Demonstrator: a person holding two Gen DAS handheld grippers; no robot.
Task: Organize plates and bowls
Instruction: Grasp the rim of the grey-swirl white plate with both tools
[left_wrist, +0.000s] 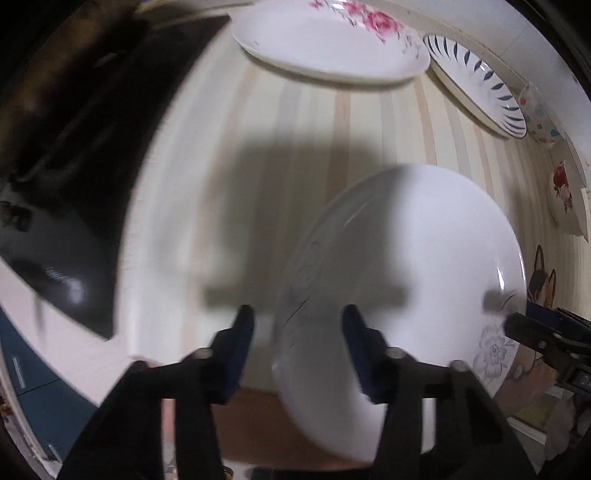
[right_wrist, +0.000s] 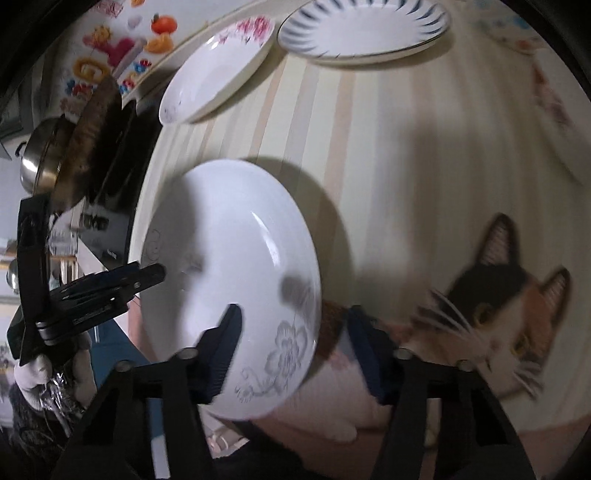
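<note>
A white plate with a grey flower print (left_wrist: 424, 258) (right_wrist: 229, 240) lies on the striped table mat (left_wrist: 258, 147). My left gripper (left_wrist: 299, 325) points down over the plate's left rim: one finger stands over the plate and the other outside it, with a gap on both sides. My right gripper (right_wrist: 295, 325) straddles the opposite rim by the flower print in the same way, its pads clear of the rim. Each gripper also shows in the other's view, the left gripper (right_wrist: 155, 275) and the right gripper (left_wrist: 517, 326). A plate with pink roses (left_wrist: 325, 40) (right_wrist: 218, 70) and a blue-dashed plate (left_wrist: 476, 81) (right_wrist: 365, 29) lie further back.
More dishes line the mat's right edge, among them a plate with a red flower (left_wrist: 565, 195). A black cooktop (left_wrist: 74, 184) and a steel pot (right_wrist: 40, 155) stand to the left of the mat. A cat picture (right_wrist: 498, 295) covers the mat's near right. A gloved hand (right_wrist: 33, 373) holds the left gripper.
</note>
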